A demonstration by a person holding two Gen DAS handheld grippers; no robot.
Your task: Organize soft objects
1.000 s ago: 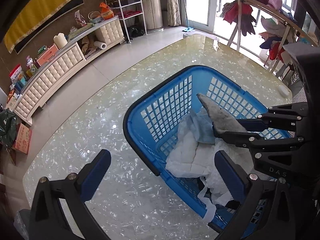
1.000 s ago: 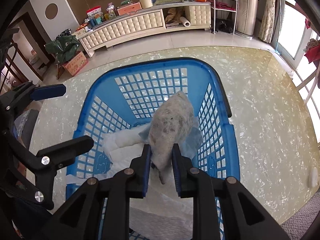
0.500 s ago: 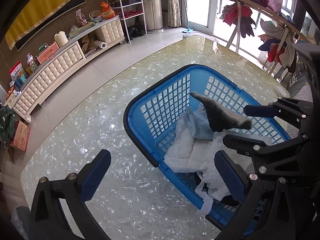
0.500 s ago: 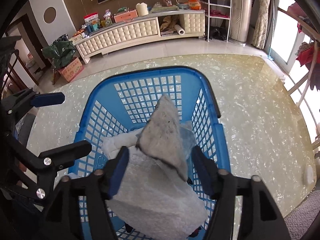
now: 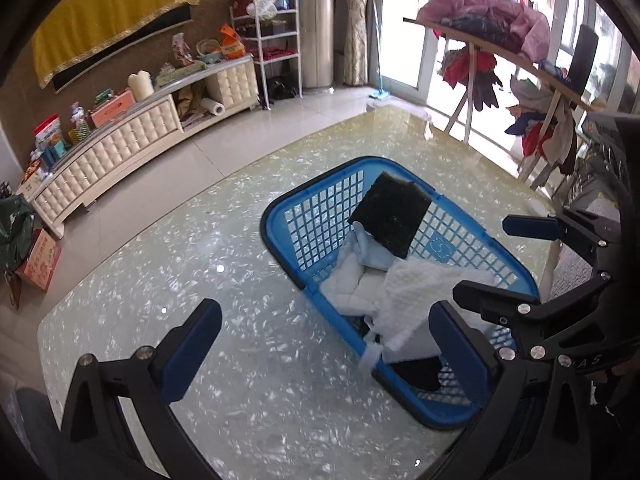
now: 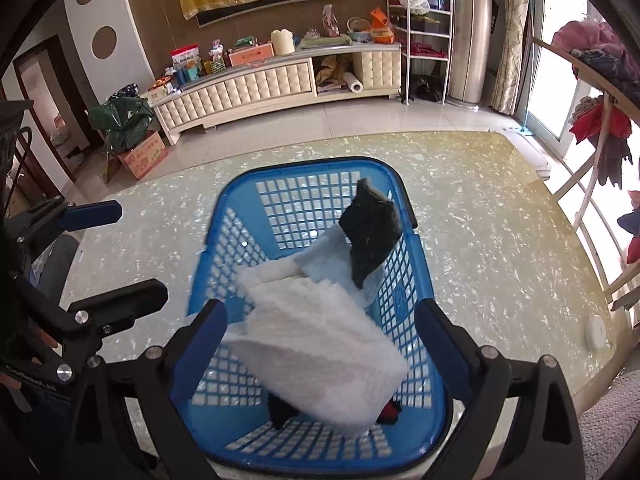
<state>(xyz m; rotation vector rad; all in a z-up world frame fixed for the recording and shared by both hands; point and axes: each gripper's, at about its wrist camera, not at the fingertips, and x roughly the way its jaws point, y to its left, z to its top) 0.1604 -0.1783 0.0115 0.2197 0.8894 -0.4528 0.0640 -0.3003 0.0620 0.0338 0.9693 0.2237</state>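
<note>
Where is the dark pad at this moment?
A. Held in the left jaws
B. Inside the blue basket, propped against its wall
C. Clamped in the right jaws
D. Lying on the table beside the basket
B: the dark pad leans on the mesh wall inside the basket, above the white cloth, while the right gripper and left gripper are both open and hold nothing.

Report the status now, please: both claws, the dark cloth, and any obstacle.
Left claw open, empty. Right claw open, empty. Dark cloth in blue basket, leaning on its wall above white towel. No obstacle visible.
</note>
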